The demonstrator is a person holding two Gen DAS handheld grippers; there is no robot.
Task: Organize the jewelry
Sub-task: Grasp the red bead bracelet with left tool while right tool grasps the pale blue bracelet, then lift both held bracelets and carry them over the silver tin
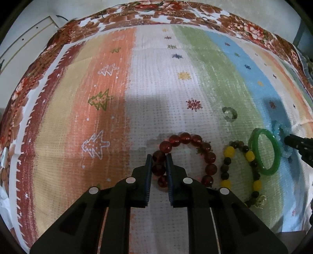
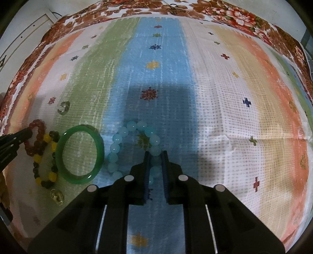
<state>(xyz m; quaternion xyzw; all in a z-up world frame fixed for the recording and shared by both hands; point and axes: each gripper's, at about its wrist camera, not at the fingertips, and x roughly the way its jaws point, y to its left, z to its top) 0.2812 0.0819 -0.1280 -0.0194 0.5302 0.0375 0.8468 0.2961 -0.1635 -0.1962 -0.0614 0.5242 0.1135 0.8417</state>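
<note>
My left gripper is shut on the near-left beads of a dark red bead bracelet lying on the striped cloth. My right gripper is shut on a pale blue bead bracelet. Between them lie a green bangle, also in the left wrist view, and a yellow-and-dark bead bracelet with a clear charm. A small silver ring lies farther back.
The striped cloth lies over a floral bedspread. A white door or wall panel is at the far left. The right gripper's tip shows at the left view's right edge.
</note>
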